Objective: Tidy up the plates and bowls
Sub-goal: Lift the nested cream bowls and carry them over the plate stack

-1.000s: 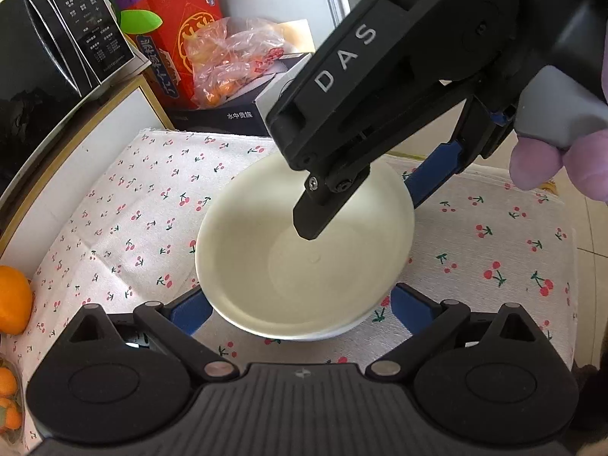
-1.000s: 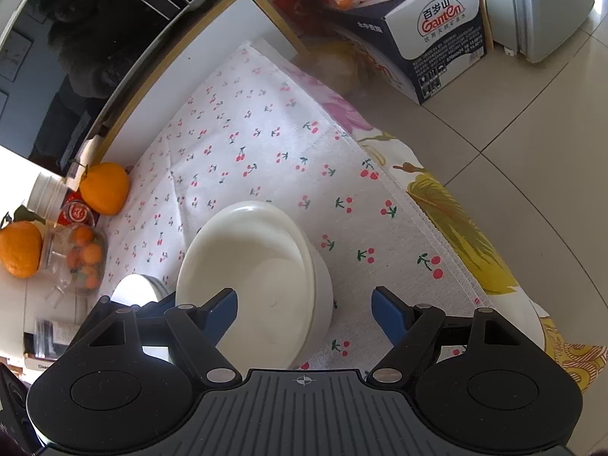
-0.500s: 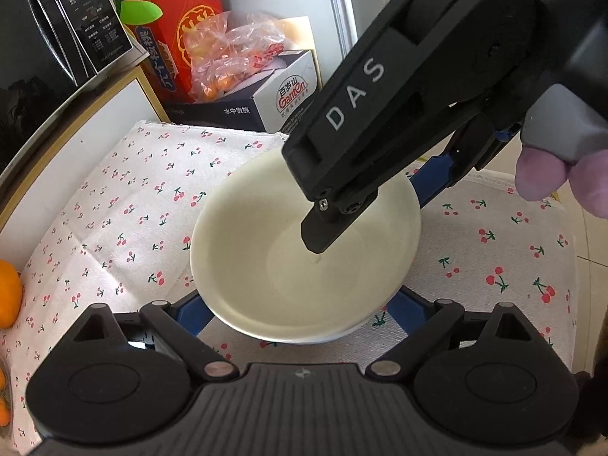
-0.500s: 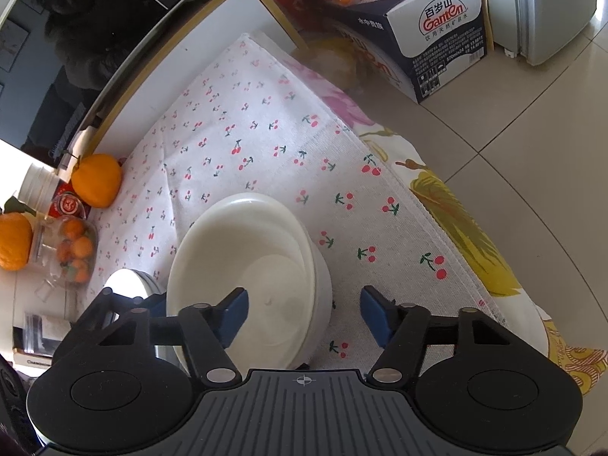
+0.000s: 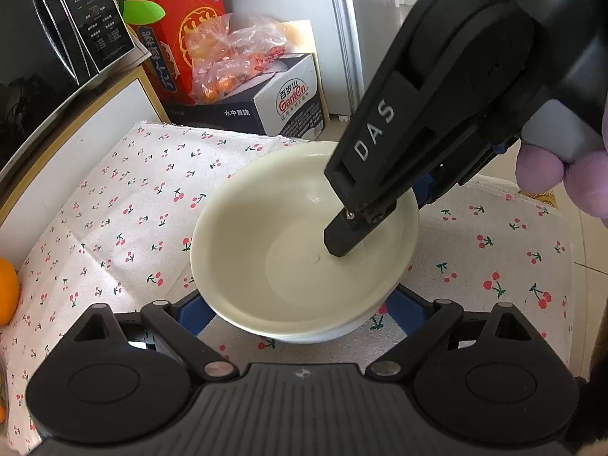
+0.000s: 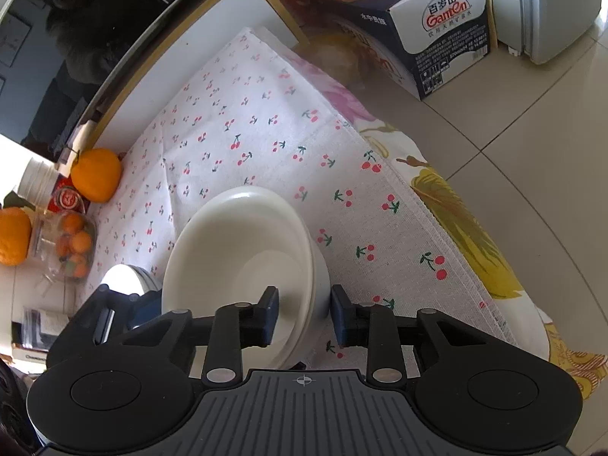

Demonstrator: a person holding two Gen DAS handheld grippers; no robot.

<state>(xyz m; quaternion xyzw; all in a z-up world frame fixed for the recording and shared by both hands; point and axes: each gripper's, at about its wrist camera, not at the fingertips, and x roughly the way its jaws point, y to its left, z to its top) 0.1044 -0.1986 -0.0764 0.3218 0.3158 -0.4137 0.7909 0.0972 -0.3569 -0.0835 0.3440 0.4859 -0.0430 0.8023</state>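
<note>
Since a second ago the right hand-held gripper (image 6: pixel 304 313) has drawn its jaws in — they have just been closing, and now clamp the near wall of the cream bowl (image 6: pixel 243 250), one finger inside the bowl, the other outside against its side. The bowl sits nested in a second white bowl (image 5: pixel 326 332) on the cherry-print cloth (image 5: pixel 114 205) that covers the worktop. The left hand-held gripper (image 5: pixel 300 313) is spread wide, its blue fingers standing either side of the bowl's rim, apart from it. In the right wrist view an orange (image 6: pixel 95 174) lies at the cloth's far left edge — a carton (image 6: pixel 437 34) stands on the floor beyond
</note>
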